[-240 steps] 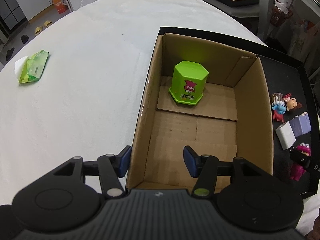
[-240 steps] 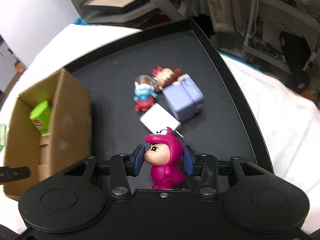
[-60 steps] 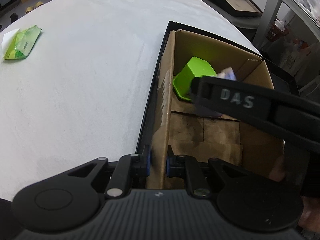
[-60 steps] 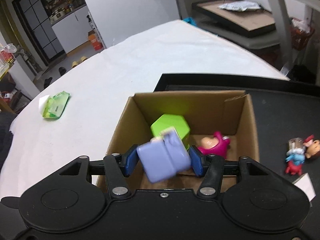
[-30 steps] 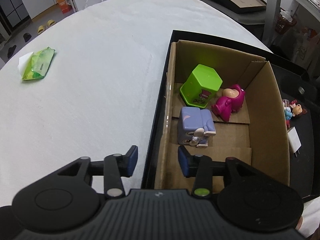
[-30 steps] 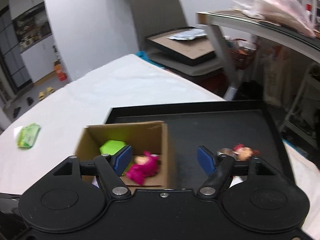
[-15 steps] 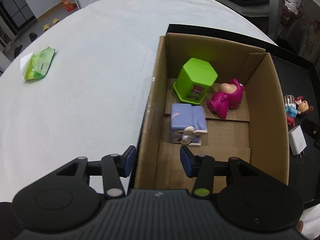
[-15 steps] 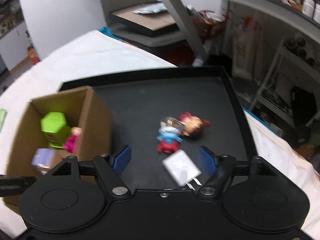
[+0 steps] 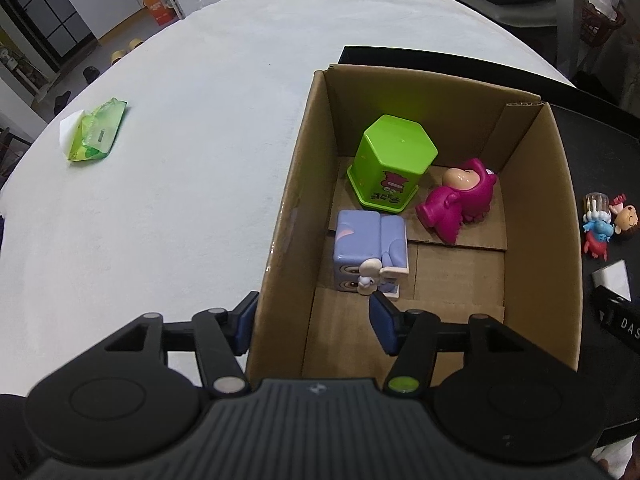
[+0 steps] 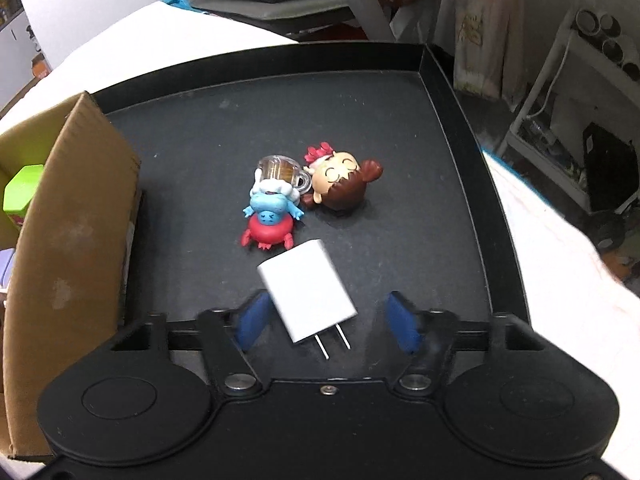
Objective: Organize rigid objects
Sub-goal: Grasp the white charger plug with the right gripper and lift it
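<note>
An open cardboard box (image 9: 560,184) holds a green hexagonal tub (image 9: 390,160), a magenta figurine (image 9: 460,200) lying on its side and a lilac block toy (image 9: 370,248). My left gripper (image 9: 314,322) is open, its fingers straddling the box's near left wall. On the black tray (image 10: 360,112) lie a white plug charger (image 10: 306,290), a blue-and-red figurine (image 10: 270,216) with a clear mug, and a brown-haired doll head (image 10: 342,184). My right gripper (image 10: 328,322) hangs open low over the charger, one finger on each side, not touching it.
A green wet-wipe pack (image 9: 96,130) lies far left on the white tablecloth (image 9: 180,160). The box's side wall (image 10: 72,216) stands left of the tray toys. The tray's raised rim (image 10: 472,132) runs along the right; shelving and clutter stand beyond the table.
My right gripper has dropped and come closer to the tray, so the white charger now sits between its open fingers. The left gripper stays open at the box's left wall.
</note>
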Tool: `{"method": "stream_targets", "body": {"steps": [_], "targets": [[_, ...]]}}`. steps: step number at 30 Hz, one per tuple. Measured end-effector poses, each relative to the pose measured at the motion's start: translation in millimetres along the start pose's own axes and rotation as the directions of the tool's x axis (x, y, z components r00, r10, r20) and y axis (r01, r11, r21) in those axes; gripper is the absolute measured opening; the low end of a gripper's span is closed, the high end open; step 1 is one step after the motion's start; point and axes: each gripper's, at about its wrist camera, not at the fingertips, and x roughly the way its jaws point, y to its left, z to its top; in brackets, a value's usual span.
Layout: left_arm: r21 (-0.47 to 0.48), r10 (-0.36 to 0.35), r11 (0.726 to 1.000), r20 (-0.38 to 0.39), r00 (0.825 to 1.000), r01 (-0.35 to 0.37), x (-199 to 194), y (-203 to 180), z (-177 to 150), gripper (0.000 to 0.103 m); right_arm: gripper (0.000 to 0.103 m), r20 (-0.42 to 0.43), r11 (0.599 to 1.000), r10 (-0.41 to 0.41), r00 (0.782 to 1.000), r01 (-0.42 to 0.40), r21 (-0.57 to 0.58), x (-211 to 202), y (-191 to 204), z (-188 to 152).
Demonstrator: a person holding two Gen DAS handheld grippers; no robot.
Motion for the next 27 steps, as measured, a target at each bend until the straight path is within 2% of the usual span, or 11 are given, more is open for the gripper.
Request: {"method": "stream_targets", "body": {"steps": [3,14,17,23,25,27], "targets": [[0.006,0.007,1.000,0.003,1.000,-0.007,-0.4,-2.3,0.0,0.057,0.036,0.020,1.000,-0.024,1.000,0.024,-0.003,-3.1,0.0,-0.2],[0.031,-0.030,0.999,0.016,0.999,0.029,-4.8,1.1,-2.8,0.057,0.036,0.153,0.997,0.063,0.986,-0.068,0.027,-43.7,1.3,10.9],[0.043,-0.032,0.999,0.013,0.999,0.031,-5.5,4.0,-6.6,0.057,0.036,0.215,0.991,0.114,0.970,-0.126,0.043,-61.9,1.0,17.0],[0.038,-0.088,0.995,0.015,0.996,0.087,-9.2,9.8,-8.2,0.057,0.036,0.310,0.953,0.261,0.914,-0.296,0.070,-99.1,-3.6,25.6],[0.043,-0.105,0.994,0.018,0.994,0.104,-8.1,13.1,-8.9,0.057,0.036,0.312,0.947,0.289,0.905,-0.319,0.049,-102.9,2.5,27.3],[0.047,-0.132,0.990,0.016,0.991,0.131,-6.8,16.2,-9.3,0.057,0.036,0.301,0.947,0.294,0.907,-0.319,0.036,-102.2,9.4,28.2]]}}
